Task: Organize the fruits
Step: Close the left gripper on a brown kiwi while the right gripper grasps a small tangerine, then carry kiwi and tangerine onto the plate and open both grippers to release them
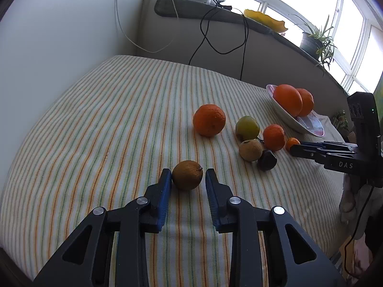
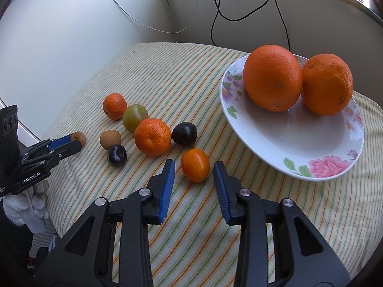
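Brown fruit [image 1: 187, 175]: small and round, on the striped cloth [image 1: 107, 124], between the left gripper [image 1: 188, 179] fingertips.
Left gripper: jaws drawn in close around the brown fruit; the left blue pad [image 1: 165, 191] touches it, while a thin gap shows at the right pad, so a firm grip cannot be told.
Small orange fruit [image 2: 195, 165]: oval, on the cloth just in front of the plate [image 2: 294, 148], between the right gripper [image 2: 194, 170] fingertips.
Right gripper: jaws narrowly apart, a visible gap on each side of the small orange fruit; nothing held.
Plate: white with a floral rim, carrying two large oranges [image 2: 273, 77] that touch each other.
Loose group: mandarins [image 2: 152, 136], a green fruit [image 2: 135, 117], a second brown fruit [image 2: 110, 139] and two dark plums [image 2: 184, 134] lie clustered between the two grippers.
Hand [image 2: 26, 205]: gloved in white, holding the left gripper.
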A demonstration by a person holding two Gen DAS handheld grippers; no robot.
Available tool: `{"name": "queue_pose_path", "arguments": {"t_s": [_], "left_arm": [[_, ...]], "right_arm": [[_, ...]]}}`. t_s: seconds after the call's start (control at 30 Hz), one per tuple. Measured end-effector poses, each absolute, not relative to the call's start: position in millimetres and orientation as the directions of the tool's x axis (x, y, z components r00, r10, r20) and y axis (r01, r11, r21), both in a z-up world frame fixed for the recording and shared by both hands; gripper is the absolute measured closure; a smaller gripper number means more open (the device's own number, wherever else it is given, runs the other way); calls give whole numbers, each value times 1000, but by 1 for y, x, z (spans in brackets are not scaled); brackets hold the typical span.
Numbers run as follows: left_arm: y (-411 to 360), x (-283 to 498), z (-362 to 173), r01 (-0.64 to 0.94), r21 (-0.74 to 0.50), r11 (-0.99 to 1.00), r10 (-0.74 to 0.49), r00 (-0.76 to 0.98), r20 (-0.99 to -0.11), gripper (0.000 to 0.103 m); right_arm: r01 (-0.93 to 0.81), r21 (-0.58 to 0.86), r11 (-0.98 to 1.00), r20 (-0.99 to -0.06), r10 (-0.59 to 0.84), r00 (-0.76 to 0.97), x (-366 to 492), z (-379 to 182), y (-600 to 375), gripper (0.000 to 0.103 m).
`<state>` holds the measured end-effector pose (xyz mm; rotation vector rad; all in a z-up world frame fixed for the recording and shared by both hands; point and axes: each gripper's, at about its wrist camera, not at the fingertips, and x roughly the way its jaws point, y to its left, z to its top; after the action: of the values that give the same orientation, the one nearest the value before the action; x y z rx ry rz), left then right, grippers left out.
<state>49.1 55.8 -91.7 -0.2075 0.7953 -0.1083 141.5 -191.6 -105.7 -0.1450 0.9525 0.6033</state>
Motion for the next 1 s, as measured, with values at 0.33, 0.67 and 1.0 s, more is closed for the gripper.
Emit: {"name": "queue_pose_path", "arguments": {"t_s": [0.33,0.67,1.0], "left_arm": [[56,49,-93,22,-222,975,-174,700,-693,79],[50,46,-85,30,-229,973,-180,718,-672,79],[30,52,-64,101,-235,967,-231,737,-635,79]], "right_arm": [[-546,129,828,-804,410,432,142,-108,-188,78],[-532,184,826,-780,453,432,138,-101,-201,78],[-532,230,815,-745,499,442,127,-83,-218,78]]}}
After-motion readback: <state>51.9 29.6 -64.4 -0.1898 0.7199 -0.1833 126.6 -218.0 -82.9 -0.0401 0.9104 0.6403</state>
